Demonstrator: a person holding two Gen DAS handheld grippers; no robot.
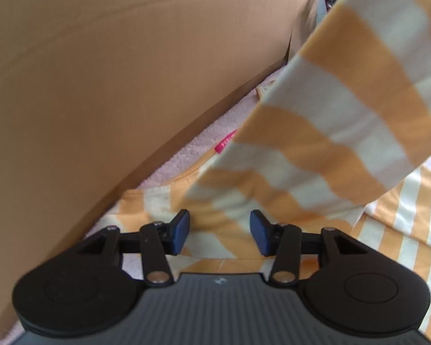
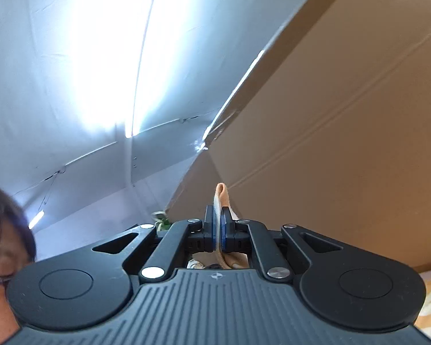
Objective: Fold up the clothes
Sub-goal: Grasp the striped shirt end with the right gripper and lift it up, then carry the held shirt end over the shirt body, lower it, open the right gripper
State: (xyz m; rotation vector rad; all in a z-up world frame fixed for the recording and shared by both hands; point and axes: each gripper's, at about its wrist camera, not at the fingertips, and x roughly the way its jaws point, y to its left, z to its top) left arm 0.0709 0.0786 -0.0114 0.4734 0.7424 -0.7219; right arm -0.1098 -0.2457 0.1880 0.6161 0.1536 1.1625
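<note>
An orange-and-white striped shirt [image 1: 330, 132] lies on a pale pink cloth surface [image 1: 186, 155]. One part of it rises in a blurred band toward the upper right. A pink label [image 1: 225, 142] shows at its edge. My left gripper [image 1: 219, 231] is open just above the flat part of the shirt, and its blue pads [image 1: 181, 231] do not press on anything. In the right wrist view my right gripper [image 2: 219, 230] points slightly upward and is shut on a fold of the shirt [image 2: 222, 194], whose orange edge sticks out past the pads.
A large cardboard box [image 1: 100, 72] stands close along the left of the shirt and fills the right side of the right wrist view [image 2: 344, 115]. A person's head [image 2: 3, 230] is at the lower left there, under a bright ceiling light [image 2: 135, 57].
</note>
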